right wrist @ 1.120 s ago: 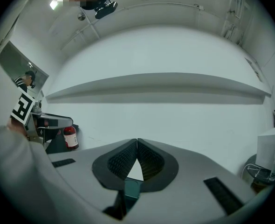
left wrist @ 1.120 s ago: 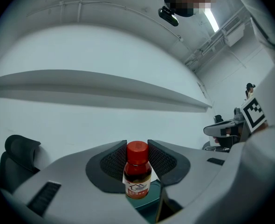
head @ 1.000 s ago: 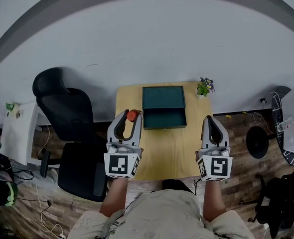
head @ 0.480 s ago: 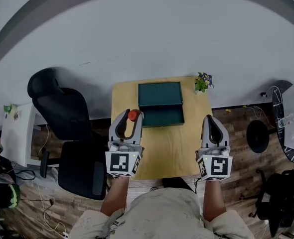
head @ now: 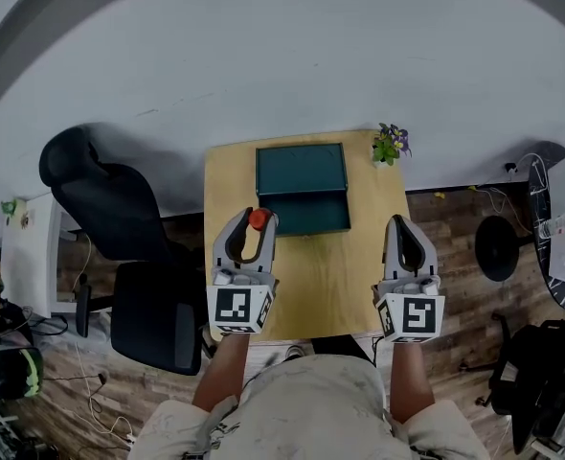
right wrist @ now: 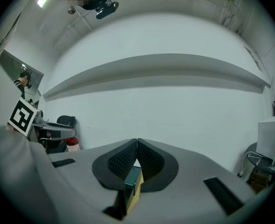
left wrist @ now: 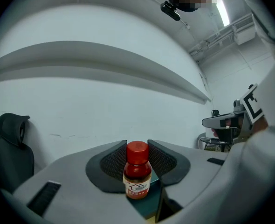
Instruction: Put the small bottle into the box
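A small bottle (left wrist: 137,171) with a red cap (head: 259,219) and dark red contents stands upright between the pads of my left gripper (head: 256,220), which is shut on it and holds it above the table's left part. The dark green box (head: 302,187) lies open at the far middle of the wooden table (head: 330,276), its lid raised behind it; the bottle hangs just left of the box's front corner. My right gripper (head: 402,230) hovers over the table's right side, its jaws shut with nothing between them. The right gripper view also catches the bottle (right wrist: 72,144) at far left.
A small potted plant (head: 391,145) stands on the table's far right corner. A black office chair (head: 110,228) is to the table's left. A white unit (head: 562,228) with a water bottle sits at the right edge, beside a round black stool base (head: 498,247).
The view has shifted, so table and box sit a little farther up and left in the head view. Both grippers keep their hold and spacing; the bottle stays in the left one.
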